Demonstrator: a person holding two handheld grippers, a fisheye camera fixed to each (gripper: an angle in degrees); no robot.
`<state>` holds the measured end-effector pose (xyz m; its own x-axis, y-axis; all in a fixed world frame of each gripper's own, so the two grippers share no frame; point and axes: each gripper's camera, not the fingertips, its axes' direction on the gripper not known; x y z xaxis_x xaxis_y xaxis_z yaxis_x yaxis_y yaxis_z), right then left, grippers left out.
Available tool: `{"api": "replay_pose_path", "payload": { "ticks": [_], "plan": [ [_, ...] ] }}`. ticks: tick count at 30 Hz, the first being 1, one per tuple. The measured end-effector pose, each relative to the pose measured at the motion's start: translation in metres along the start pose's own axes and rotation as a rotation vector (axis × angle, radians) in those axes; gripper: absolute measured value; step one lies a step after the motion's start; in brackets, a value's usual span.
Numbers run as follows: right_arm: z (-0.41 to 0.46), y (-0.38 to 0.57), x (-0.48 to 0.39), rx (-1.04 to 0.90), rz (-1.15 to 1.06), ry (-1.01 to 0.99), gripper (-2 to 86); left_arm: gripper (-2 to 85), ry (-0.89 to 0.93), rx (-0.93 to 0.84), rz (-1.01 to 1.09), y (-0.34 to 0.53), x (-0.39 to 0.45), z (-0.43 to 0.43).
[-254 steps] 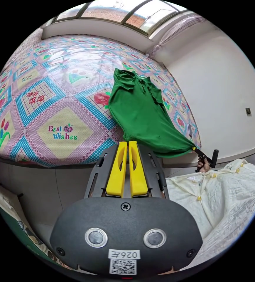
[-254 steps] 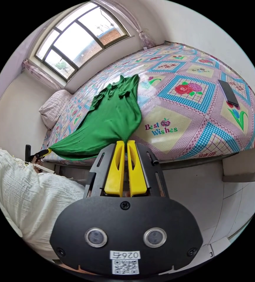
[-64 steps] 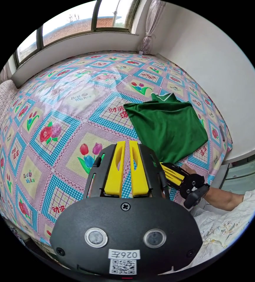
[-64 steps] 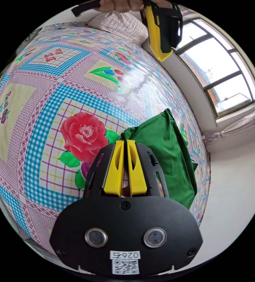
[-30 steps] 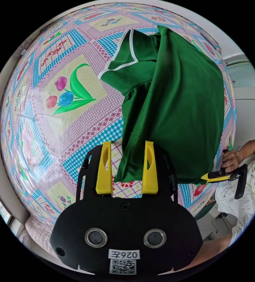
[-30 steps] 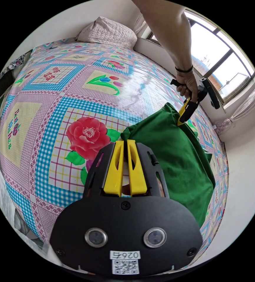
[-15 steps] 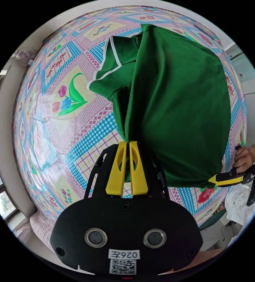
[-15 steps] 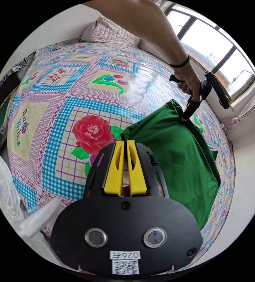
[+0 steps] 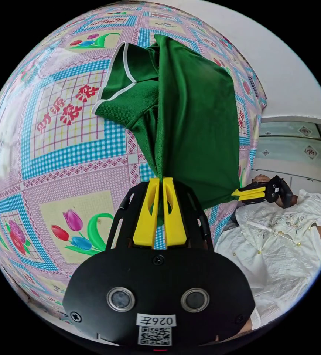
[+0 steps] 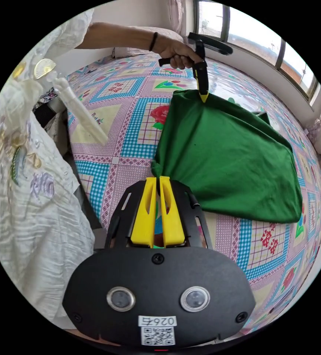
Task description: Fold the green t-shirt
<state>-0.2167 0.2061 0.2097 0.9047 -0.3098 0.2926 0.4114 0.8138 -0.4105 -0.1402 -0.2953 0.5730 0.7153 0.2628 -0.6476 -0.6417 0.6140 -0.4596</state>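
Room: daylight is coming through a window [image 10: 263, 44] onto a bed [image 9: 57, 155] covered with a glossy patterned sheet of flowers and checks; a plain wall is running along its far side.

Green t-shirt [image 9: 190, 122]: it is lying partly folded on the bed near the edge where the person is standing, doubled over on itself, with a white-trimmed sleeve [image 9: 119, 88] sticking out toward 11 o'clock in the left gripper view.

Left gripper [image 9: 163, 181]: its yellow jaws are pinched close together on one corner of the folded cloth, at 12 o'clock from its own camera; in the right gripper view it [image 10: 203, 97] is hanging from a hand [image 10: 175, 48] and biting the top corner.

Right gripper [image 10: 156, 179]: its jaws are also closed narrow on a bunched corner of the shirt; in the left gripper view it [image 9: 238, 193] is showing at 3 o'clock, clamped on the neighbouring corner.

Why held so: I judge that both corners of one edge are being taken together so the edge stays straight and taut while the doubled shirt is carried over for another fold.

Person: a pale embroidered garment [image 9: 278, 236] is showing at 4 o'clock, close beside the bed edge.

Risk: the loose sleeve may be dragging out of line.
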Motion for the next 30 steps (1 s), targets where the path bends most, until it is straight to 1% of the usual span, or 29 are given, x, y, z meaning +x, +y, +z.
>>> {"api": "replay_pose_path", "payload": {
  "ticks": [2, 3, 5, 6, 8, 9, 11, 13, 16, 18, 20, 21, 23, 24, 26, 27, 29, 30],
  "plan": [
    [-0.032, 0.035, 0.010, 0.016, 0.064, -0.073, -1.6, -0.2, 0.151, 0.027, -0.040, 0.037, -0.003, 0.021],
    [-0.040, 0.044, 0.013, 0.024, 0.082, -0.092, -1.6, -0.2, 0.194, 0.037, -0.050, 0.046, -0.003, 0.027],
    [-0.076, 0.079, 0.030, 0.089, 0.170, -0.198, -1.5, -0.2, 0.381, 0.094, -0.091, 0.081, -0.007, 0.047],
    [-0.086, 0.088, 0.035, 0.115, 0.199, -0.225, -1.5, -0.2, 0.426, 0.110, -0.101, 0.089, -0.008, 0.052],
    [-0.124, 0.124, 0.066, 0.241, 0.330, -0.312, -1.5, -0.2, 0.618, 0.204, -0.134, 0.114, -0.014, 0.069],
    [-0.134, 0.133, 0.076, 0.278, 0.362, -0.324, -1.5, -0.2, 0.660, 0.230, -0.142, 0.118, -0.016, 0.072],
    [-0.167, 0.162, 0.118, 0.410, 0.467, -0.338, -1.5, -0.2, 0.785, 0.336, -0.174, 0.126, -0.025, 0.081],
    [-0.187, 0.178, 0.157, 0.499, 0.521, -0.324, -1.5, -0.2, 0.830, 0.402, -0.175, 0.118, -0.031, 0.081],
    [-0.210, 0.193, 0.235, 0.633, 0.591, -0.325, -1.5, -0.1, 0.829, 0.464, -0.161, 0.085, -0.041, 0.072],
    [-0.215, 0.195, 0.286, 0.661, 0.632, -0.302, -1.5, -0.1, 0.816, 0.488, -0.145, 0.055, -0.047, 0.064],
    [-0.212, 0.192, 0.358, 0.675, 0.687, -0.306, -1.5, -0.1, 0.787, 0.500, -0.138, 0.009, -0.061, 0.057],
    [-0.210, 0.191, 0.376, 0.674, 0.707, -0.314, -1.5, -0.1, 0.784, 0.500, -0.143, -0.002, -0.066, 0.056],
    [-0.196, 0.190, 0.443, 0.666, 0.797, -0.340, -1.5, -0.1, 0.802, 0.500, -0.175, -0.050, -0.087, 0.059],
    [-0.192, 0.190, 0.459, 0.656, 0.828, -0.342, -1.5, 0.0, 0.807, 0.494, -0.189, -0.062, -0.094, 0.061],
    [-0.176, 0.189, 0.508, 0.598, 0.921, -0.324, -1.5, 0.7, 0.819, 0.465, -0.320, -0.099, -0.122, 0.076],
    [-0.172, 0.188, 0.516, 0.579, 0.937, -0.317, -1.5, 0.9, 0.821, 0.451, -0.346, -0.107, -0.129, 0.080],
    [-0.160, 0.185, 0.539, 0.485, 0.978, -0.294, -1.5, 4.1, 0.821, 0.362, -0.438, -0.131, -0.148, 0.097],
    [-0.159, 0.184, 0.541, 0.465, 0.983, -0.287, -1.5, 5.4, 0.825, 0.342, -0.447, -0.135, -0.152, 0.099]
  ]
}}
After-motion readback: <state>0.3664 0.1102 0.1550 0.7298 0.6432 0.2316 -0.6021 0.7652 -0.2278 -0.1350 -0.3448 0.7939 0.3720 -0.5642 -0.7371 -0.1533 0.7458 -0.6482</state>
